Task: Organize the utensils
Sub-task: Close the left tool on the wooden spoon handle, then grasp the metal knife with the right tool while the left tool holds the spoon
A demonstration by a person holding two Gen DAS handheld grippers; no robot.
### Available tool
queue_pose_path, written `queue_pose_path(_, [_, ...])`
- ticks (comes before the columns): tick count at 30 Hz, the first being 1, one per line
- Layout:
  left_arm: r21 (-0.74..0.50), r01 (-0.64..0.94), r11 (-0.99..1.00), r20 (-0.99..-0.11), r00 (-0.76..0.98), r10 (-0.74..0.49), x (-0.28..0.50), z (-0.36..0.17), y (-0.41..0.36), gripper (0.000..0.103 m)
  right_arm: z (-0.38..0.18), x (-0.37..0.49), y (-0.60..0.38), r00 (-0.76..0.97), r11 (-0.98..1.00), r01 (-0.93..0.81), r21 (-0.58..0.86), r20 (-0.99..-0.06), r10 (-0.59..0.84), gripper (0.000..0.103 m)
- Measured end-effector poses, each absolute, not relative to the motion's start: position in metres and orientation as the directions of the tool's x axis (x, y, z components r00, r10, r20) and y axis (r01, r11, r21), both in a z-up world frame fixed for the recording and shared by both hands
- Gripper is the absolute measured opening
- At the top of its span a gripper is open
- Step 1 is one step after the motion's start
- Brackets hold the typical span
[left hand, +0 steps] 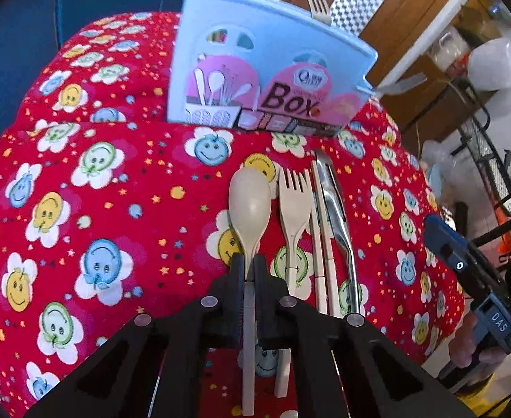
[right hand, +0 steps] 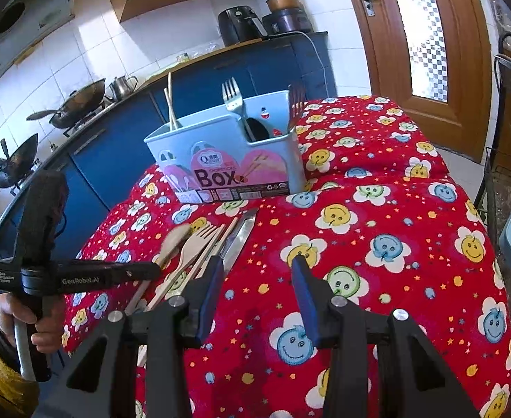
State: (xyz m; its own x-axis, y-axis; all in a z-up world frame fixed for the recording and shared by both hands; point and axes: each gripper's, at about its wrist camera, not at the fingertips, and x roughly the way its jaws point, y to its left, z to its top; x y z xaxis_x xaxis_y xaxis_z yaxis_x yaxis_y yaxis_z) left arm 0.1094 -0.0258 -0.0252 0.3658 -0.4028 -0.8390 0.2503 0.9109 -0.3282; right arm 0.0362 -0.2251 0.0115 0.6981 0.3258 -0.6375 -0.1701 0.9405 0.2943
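I look into a kitchen with blue cabinets, white wall tiles and a wooden door (right hand: 426, 35); the desk in front of me wears a red cloth (right hand: 377, 244) printed with smiling flowers. At the far side of the cloth stands the light blue utensil box (right hand: 220, 160), and a metal fork (right hand: 233, 99) and chopsticks (right hand: 170, 104) rise out of it. Nearer to me, a row lies flat on the cloth: a beige spoon (left hand: 249, 205), a beige fork (left hand: 294, 205) just beside it, then pale chopsticks (left hand: 320, 230) and a metal knife (left hand: 335, 202). My left gripper (left hand: 249, 264) has its fingers pressed on the neck of the spoon, pinching it. My right gripper (right hand: 255, 268) hovers over bare cloth, right of the row, its blue fingers (right hand: 304, 296) spread with nothing between them.
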Motion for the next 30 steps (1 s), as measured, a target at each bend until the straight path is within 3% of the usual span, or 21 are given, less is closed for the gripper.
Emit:
queue_pose_path(19, [-0.380, 0.259, 0.888, -0.670, 0.586, -0.457, 0.079, 0.014, 0.023, 0.005, 0.001, 0.074, -0.169, 0.390, 0.928, -0.230, 0.294, -0.846, 0.364, 0.044])
queue_pose_path(26, [-0.406, 0.283, 0.869, -0.632, 0.599, -0.491, 0.074, 0.018, 0.027, 0.005, -0.006, 0.088, -0.153, 0.316, 0.950, -0.226, 0.215, -0.907, 0.280, 0.026])
queue_pose_path(30, [-0.409, 0.280, 0.869, -0.624, 0.609, -0.490, 0.074, 0.018, 0.030, 0.005, -0.012, 0.095, -0.150, 0.274, 0.954, -0.216, 0.208, -0.925, 0.264, 0.025])
